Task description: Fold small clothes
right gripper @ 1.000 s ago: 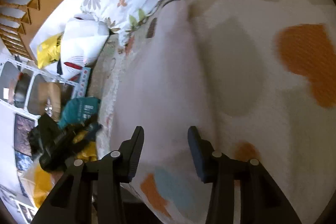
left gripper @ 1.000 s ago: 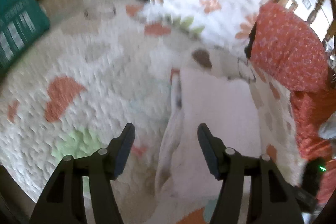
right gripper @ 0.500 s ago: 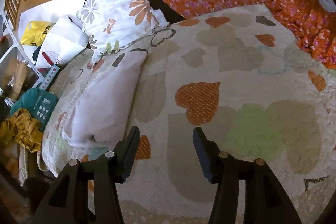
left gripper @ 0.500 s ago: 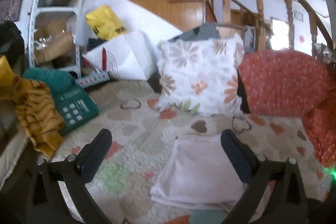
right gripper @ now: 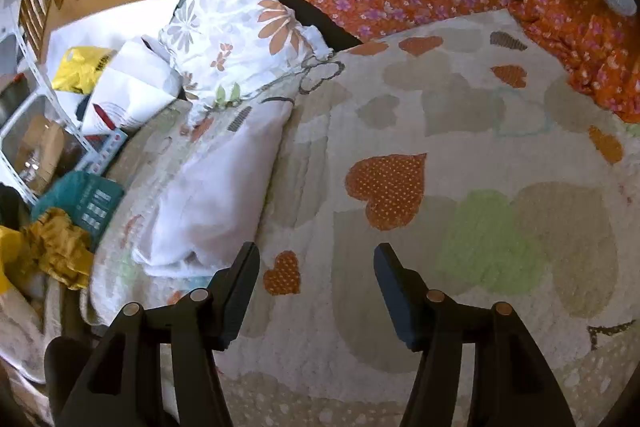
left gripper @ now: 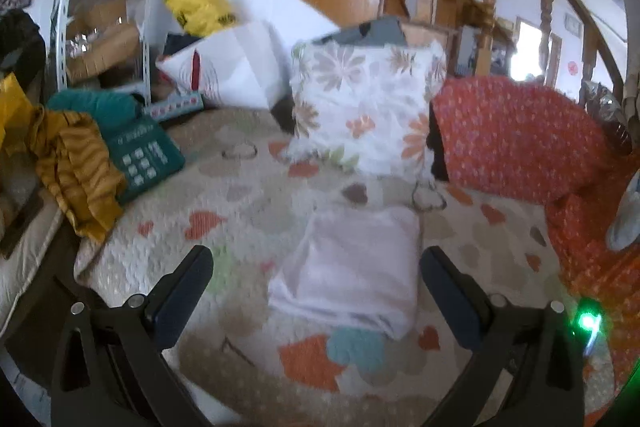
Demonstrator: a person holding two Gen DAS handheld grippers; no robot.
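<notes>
A pale pink garment [left gripper: 352, 267], folded into a flat rectangle, lies on the heart-patterned quilt [left gripper: 248, 211]. My left gripper [left gripper: 316, 291] is open wide and empty, raised above and just short of the garment's near edge. In the right wrist view the same folded garment [right gripper: 216, 195] lies at the left on the quilt [right gripper: 460, 131]. My right gripper [right gripper: 316, 287] is open and empty, above bare quilt to the right of the garment.
A floral pillow [left gripper: 368, 111] and a red floral cushion [left gripper: 516, 139] stand behind the garment. A mustard cloth [left gripper: 72, 163] and a teal item [left gripper: 136, 151] lie at the quilt's left edge. A shelf rack [left gripper: 100, 23] and wooden stairs are beyond.
Both grippers have let go of the garment and pulled back and up from it. The left jaws opened wider. The garment stays folded on the quilt.
</notes>
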